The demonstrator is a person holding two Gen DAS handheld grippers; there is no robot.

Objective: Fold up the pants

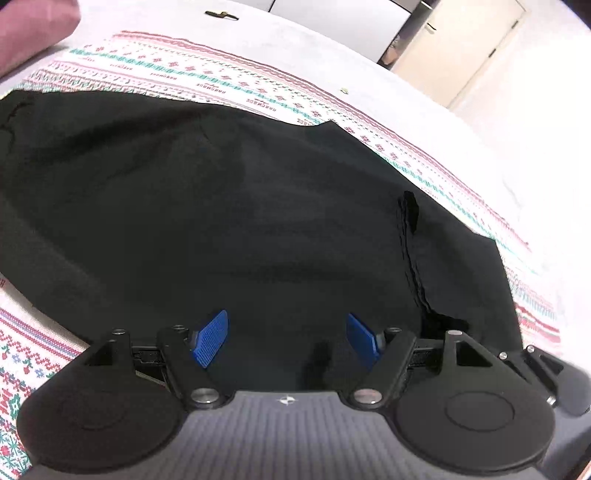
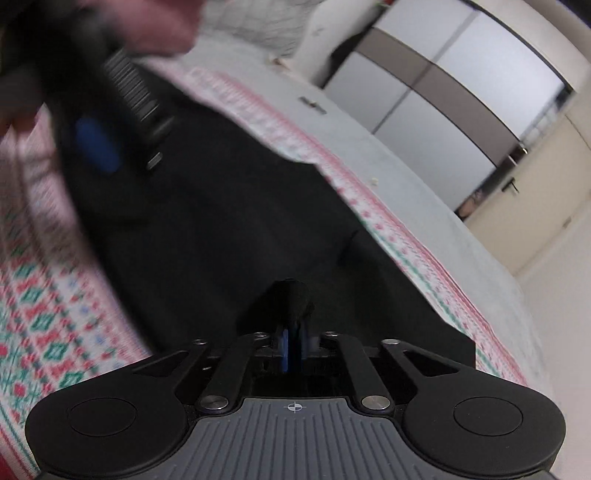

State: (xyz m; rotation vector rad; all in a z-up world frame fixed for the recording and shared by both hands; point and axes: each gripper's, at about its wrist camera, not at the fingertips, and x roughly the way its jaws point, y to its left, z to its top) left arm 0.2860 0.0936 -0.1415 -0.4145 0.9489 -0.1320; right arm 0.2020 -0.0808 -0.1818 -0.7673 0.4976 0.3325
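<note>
Black pants point(image 1: 229, 206) lie spread on a patterned white, red and green cloth point(image 1: 207, 70). My left gripper point(image 1: 286, 338) is open just above the near part of the pants, its blue pads apart and empty. In the right wrist view the pants point(image 2: 240, 221) run up the middle. My right gripper point(image 2: 293, 332) is shut on a pinched-up fold of the black fabric point(image 2: 291, 299). The left gripper point(image 2: 99, 144), blurred, shows at the upper left of that view, held by a hand.
A pale bed surface point(image 1: 314, 40) extends beyond the patterned cloth. A small dark object point(image 1: 221, 14) lies on it at the far side. A pink cushion point(image 1: 33, 29) sits at the top left. Wardrobe doors point(image 2: 461, 96) and a cream door point(image 1: 465, 48) stand behind.
</note>
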